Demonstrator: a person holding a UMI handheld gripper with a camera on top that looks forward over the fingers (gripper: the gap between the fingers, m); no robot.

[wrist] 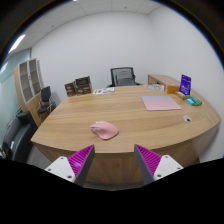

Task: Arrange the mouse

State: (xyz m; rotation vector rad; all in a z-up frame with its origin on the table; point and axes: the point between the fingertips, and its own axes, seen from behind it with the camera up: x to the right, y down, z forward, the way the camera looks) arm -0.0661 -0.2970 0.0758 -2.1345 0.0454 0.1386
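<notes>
On the wooden table (120,115), in the gripper view, a pink mouse (104,129) is lying near the front edge, just ahead of the fingers and well apart from a pink mat (160,102) sitting farther back toward the right. The gripper (114,160) is hovering low in front of the table with its fingers spread wide, nothing between them, the magenta pads (82,158) facing inward. A purple box (186,85) and a teal object (193,101) are standing near the table's far right corner. A black office chair (122,76) is waiting behind the table by the white wall.
</notes>
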